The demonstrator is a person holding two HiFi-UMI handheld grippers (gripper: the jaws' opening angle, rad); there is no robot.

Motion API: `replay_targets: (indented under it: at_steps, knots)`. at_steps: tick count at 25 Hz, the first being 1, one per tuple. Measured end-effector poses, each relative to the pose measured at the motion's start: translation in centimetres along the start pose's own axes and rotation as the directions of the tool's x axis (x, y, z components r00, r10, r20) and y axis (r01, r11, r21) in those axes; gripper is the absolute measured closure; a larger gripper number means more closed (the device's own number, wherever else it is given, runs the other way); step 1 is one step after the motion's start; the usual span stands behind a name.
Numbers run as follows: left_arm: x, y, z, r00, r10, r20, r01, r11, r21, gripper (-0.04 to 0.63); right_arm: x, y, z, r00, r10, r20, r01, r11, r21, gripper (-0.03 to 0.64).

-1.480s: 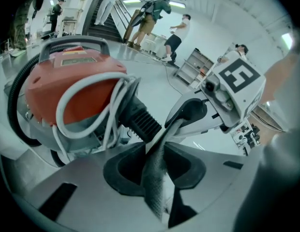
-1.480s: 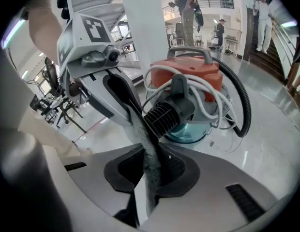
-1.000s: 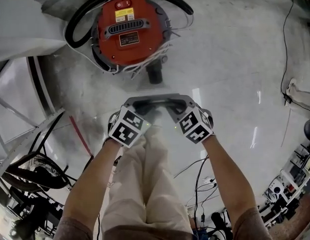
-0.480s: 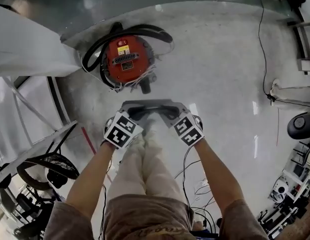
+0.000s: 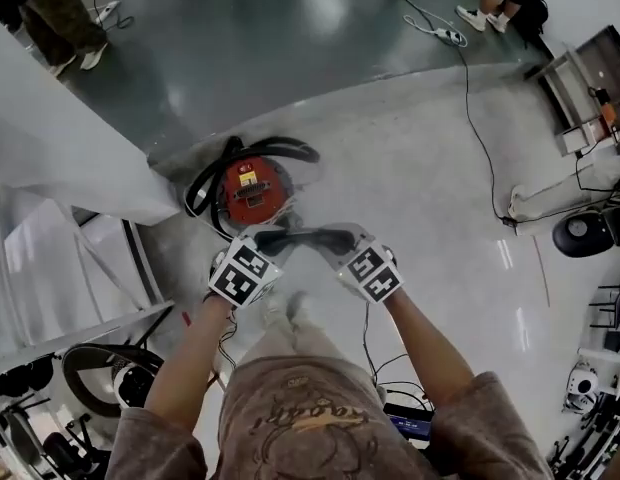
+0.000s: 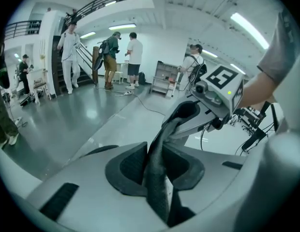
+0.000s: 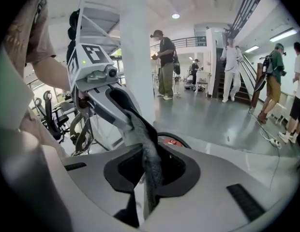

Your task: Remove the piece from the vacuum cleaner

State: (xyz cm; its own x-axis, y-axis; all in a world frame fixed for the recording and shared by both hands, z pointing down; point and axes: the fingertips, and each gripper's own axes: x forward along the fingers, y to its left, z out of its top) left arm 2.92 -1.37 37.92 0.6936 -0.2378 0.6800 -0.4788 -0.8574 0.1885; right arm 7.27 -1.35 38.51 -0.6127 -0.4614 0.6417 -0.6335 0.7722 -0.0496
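The dark grey, finely textured strip of soft material that serves as the piece point(image 5: 302, 236) is already off the round red vacuum cleaner point(image 5: 252, 190). It hangs in the air between the two grippers, well apart from the machine, which stands on the pale glossy floor point(image 5: 420, 168) below. The left gripper point(image 6: 157, 164) has its jaws closed on one end of the piece and the right gripper point(image 7: 148, 170) has its jaws closed on the other. In both gripper views the strip runs out from between the pads and twists across to the opposite gripper. Judging by that twist and the sag along its span, the piece is probably light, limp and thin, more like rubbery cloth than a rigid part. It should not slip, given its grainy surface, but it would flop or fold if one end were let go. The ends look like the sensible places to hold it, flat between the pads, with gentle tension to keep it from drooping. Counted: one piece, one vacuum cleaner with one black ribbed hose point(image 5: 203, 186) coiled round it, and two grippers.
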Motion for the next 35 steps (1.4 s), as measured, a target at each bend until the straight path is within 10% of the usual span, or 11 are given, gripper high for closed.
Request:
replay_targets:
  at_steps: [12, 19, 35]
  knots:
    - [-8.5, -3.2, 9.8, 0.961, -0.084, 0.262, 0.065, 0.995, 0.078, 0.516, -9.9, 0.1, 9.8, 0.964, -0.083, 0.254, 0.046, 0.988, 0.15, 0.537]
    - [-12.5, -3.9, 12.1, 0.907, -0.024, 0.421, 0.026, 1.0, 0.002, 0.503, -12.6, 1.5, 13.2, 0.918, -0.141, 0.372, 0.073, 0.979, 0.192, 0.532]
    - [-11.6, -3.4, 8.2, 0.895, 0.022, 0.445, 0.0, 0.999, -0.049, 0.503, -10.1, 3.2, 10.6, 0.9, -0.168, 0.403, 0.06, 0.962, 0.268, 0.531]
